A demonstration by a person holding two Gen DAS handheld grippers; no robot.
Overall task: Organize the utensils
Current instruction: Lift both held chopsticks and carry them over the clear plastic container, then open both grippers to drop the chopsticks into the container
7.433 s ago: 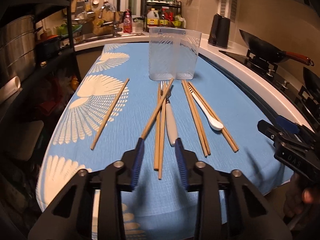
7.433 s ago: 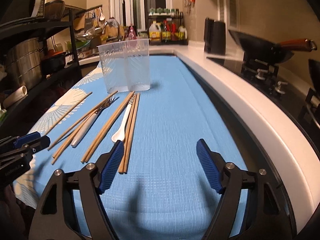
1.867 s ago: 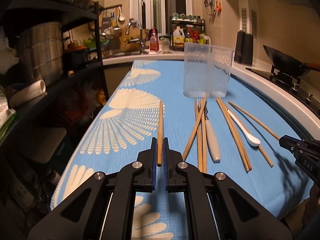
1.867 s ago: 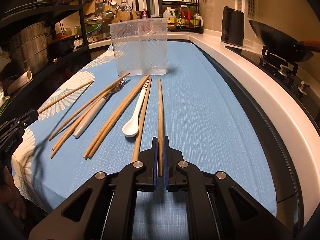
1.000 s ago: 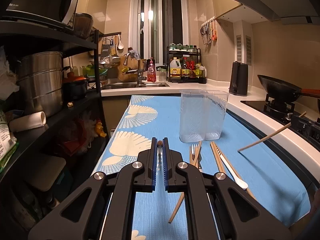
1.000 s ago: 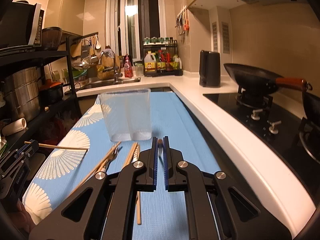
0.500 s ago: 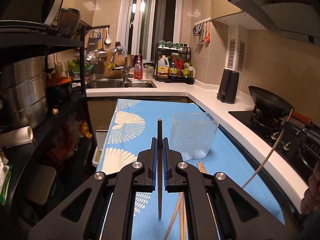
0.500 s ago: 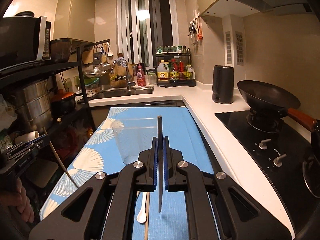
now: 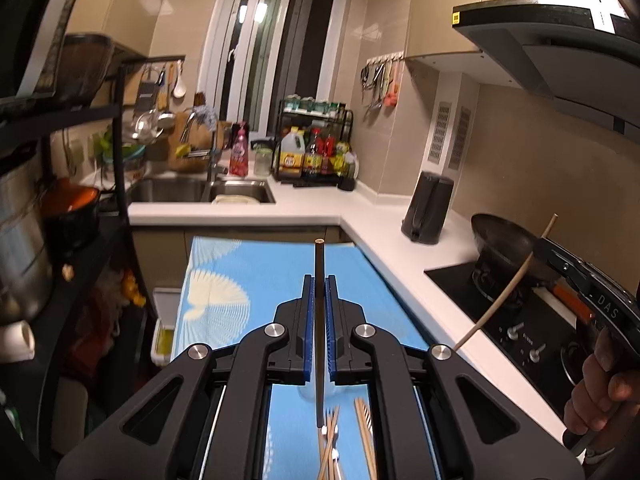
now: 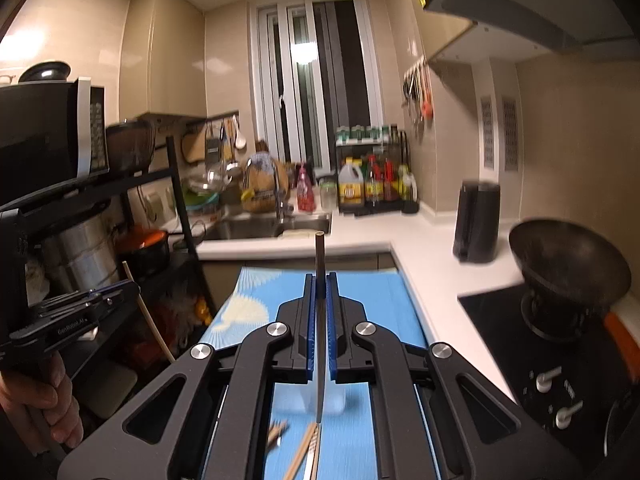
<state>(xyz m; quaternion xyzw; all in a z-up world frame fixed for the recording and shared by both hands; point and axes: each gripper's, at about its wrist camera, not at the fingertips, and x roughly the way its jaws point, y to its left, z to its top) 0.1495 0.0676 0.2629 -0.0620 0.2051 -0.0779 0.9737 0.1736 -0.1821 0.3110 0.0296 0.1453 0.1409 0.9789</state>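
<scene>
Wok (image 9: 508,236) beside kettle (image 9: 428,208); container probably beneath jaws

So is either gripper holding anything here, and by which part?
Each holds one chopstick, pinched partway along its length: the left gripper clamps its chopstick, the right gripper clamps the other chopstick. Both sticks stand upright.
</scene>
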